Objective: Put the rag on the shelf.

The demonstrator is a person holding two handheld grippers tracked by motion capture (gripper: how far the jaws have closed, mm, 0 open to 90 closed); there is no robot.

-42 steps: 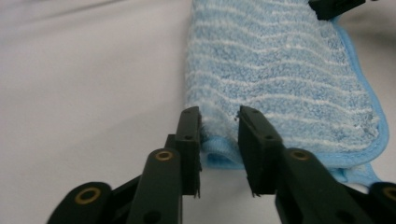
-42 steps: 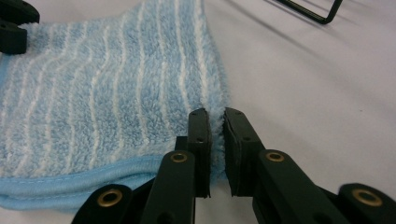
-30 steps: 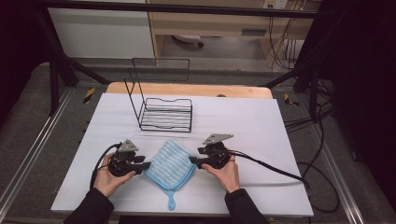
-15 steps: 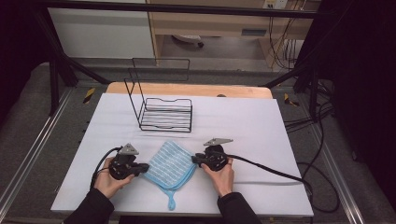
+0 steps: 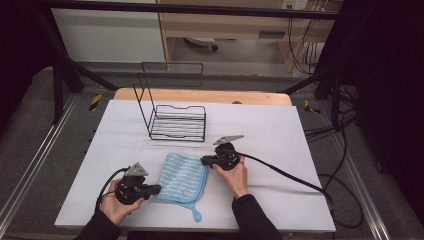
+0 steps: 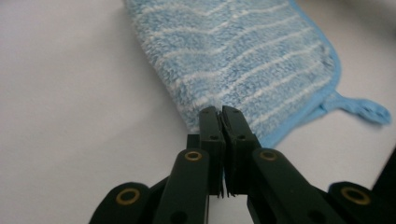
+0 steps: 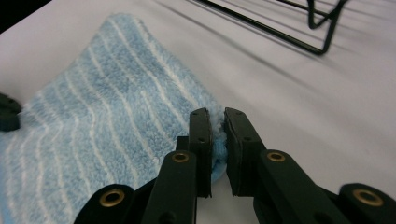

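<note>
At the near edge of the white surface (image 5: 280,200), the person's left hand holds the left gripper (image 5: 156,189), whose jaws have just been closing and now stand pinched together on the near-left corner of the light blue striped terry cloth (image 5: 183,176) — in the left gripper view the pads meet with only a thin fold of pile between them, right at the cloth's edge. Just behind that corner the cloth lies flat on the surface, its darker blue binding running round the rim and a small hanging loop (image 5: 195,215) trailing off the near corner toward the person.

Across the cloth, at its far-right corner, the right gripper (image 5: 205,160) has also just been closing; the right gripper view shows its jaws clamped on a bunched tuft of the blue edge, a sliver of cloth visible in the narrow gap. So both grips look made, on opposite corners. As a judgement, the pick-up stage is done and the handling itself — lifting, spreading or folding the cloth, or carrying it somewhere — is all still ahead, since the cloth rests flat and nothing is raised.

Farther back, near the middle of the surface, stands a black wire rack (image 5: 176,120) with a tall upright frame at its left end. Its slatted base holds nothing; the cloth lies near it but apart. Beyond it the light wooden strip (image 5: 200,95) of the table's far edge shows.
</note>
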